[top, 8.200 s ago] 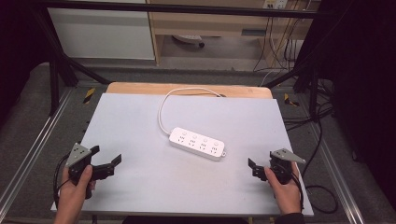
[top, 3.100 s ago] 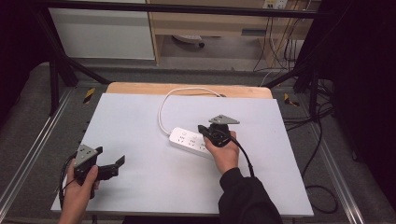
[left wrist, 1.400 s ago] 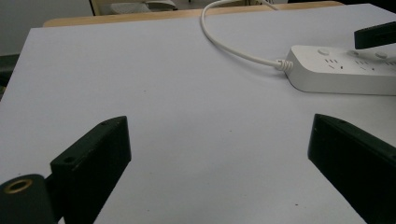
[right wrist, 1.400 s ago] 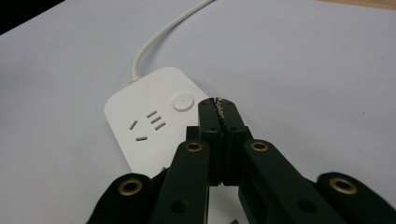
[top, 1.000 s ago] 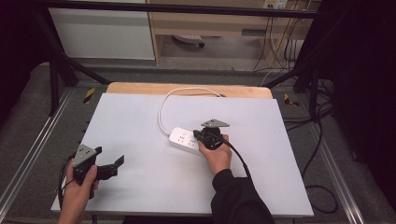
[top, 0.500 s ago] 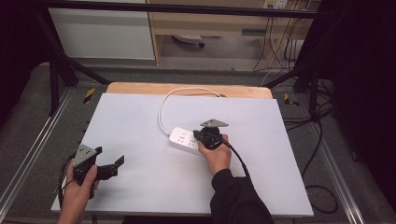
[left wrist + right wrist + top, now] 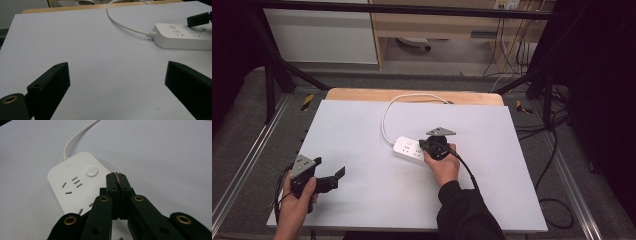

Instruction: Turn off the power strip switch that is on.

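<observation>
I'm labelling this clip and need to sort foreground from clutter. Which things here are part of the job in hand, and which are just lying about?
In the job:
- white plastic power strip with round button
- its white cord
- right gripper, jaws shut, tips beside the button
- left gripper, jaws open, held apart

Lying about:
- black cables on the floor
- wooden shelf unit behind the table

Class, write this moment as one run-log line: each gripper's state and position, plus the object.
right gripper: shut, tips over power strip near its round button | left gripper: open, off the strip, near table corner
</observation>
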A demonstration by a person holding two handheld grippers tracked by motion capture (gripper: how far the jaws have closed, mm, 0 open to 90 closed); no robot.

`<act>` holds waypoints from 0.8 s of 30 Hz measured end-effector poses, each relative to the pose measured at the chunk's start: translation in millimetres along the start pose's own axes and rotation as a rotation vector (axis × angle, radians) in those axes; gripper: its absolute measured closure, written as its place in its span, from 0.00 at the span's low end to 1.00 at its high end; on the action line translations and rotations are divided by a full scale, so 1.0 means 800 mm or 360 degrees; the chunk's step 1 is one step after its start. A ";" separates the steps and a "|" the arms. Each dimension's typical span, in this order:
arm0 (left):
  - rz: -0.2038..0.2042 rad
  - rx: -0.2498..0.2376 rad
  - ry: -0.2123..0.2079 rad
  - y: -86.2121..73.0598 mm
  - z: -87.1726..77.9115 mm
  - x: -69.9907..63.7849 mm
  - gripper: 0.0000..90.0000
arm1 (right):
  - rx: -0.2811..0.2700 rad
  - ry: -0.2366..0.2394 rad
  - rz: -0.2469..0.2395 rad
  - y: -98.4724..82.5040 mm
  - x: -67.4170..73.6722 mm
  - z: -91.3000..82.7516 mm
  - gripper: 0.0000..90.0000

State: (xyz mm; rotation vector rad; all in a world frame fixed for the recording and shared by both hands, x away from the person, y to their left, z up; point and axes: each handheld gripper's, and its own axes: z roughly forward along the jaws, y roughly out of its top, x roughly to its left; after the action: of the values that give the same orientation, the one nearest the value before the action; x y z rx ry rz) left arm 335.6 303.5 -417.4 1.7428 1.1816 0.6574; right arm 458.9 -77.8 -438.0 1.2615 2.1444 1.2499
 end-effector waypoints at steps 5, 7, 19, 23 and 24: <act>0.0002 -0.0004 0.0000 0.000 0.000 -0.001 0.07 | 0.0017 -0.0006 -0.0020 0.001 0.001 0.001 1.00; 0.0003 -0.0004 -0.0001 0.000 0.000 -0.001 0.07 | 0.0020 -0.0011 -0.0033 0.001 0.001 0.001 1.00; 0.0006 -0.0001 0.0002 0.000 0.000 -0.001 0.07 | 0.0044 -0.0012 -0.0052 0.002 0.001 0.003 1.00; 0.0007 0.0001 0.0003 0.000 0.000 -0.001 0.07 | 0.0048 -0.0010 -0.0056 0.002 0.002 0.003 1.00; 0.0007 0.0004 0.0003 0.000 0.000 -0.001 0.07 | 0.0048 -0.0011 -0.0057 0.002 0.002 0.003 1.00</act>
State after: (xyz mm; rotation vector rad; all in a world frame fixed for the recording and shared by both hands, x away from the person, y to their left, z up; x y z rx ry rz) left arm 335.3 302.8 -417.3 1.7477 1.1805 0.6603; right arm 460.3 -75.3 -437.8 1.2317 2.1787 1.2013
